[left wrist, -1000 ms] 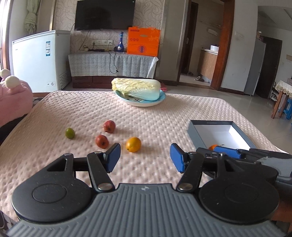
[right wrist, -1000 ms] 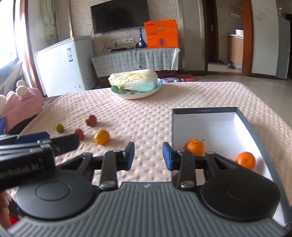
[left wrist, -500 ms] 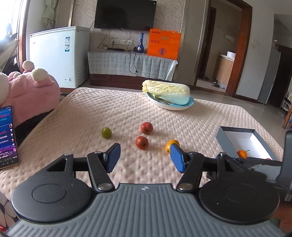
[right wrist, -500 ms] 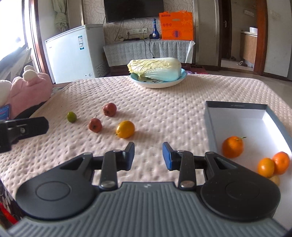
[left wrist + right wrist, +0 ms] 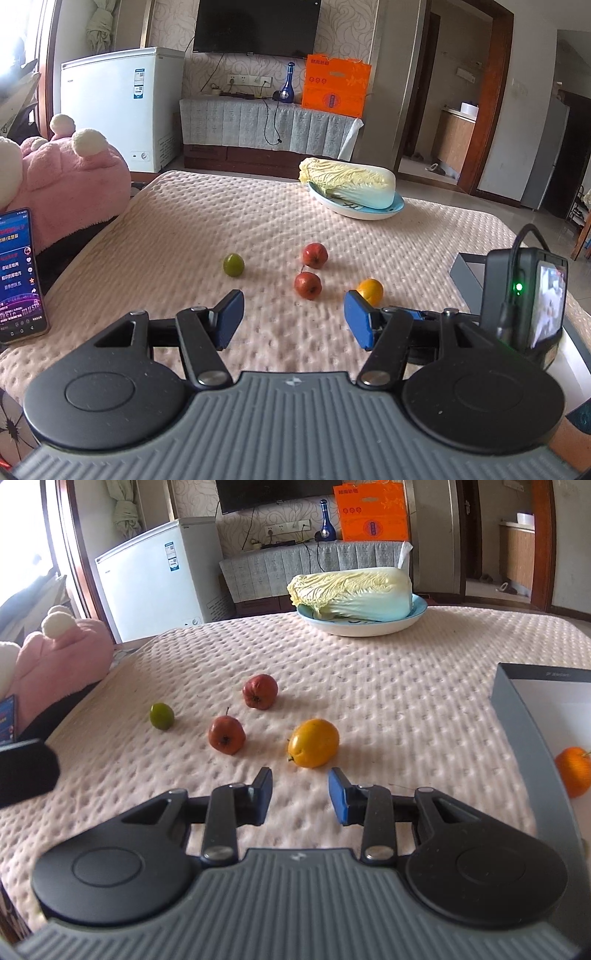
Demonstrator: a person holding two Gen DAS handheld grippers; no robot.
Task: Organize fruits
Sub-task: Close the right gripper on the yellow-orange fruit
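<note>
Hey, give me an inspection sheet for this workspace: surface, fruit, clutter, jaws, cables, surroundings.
Surface: bumpy beige cover.
Job's things: yellow fruit, two red fruits, green fruit loose; orange in grey box.
Clutter: napa cabbage on plate; phone.
Grippers: left gripper and right gripper, jaws apart, empty.
Cables: camera lead.
Surroundings: white freezer, TV, pink plush.

The box and its orange run off the right-wrist view's right edge.
</note>
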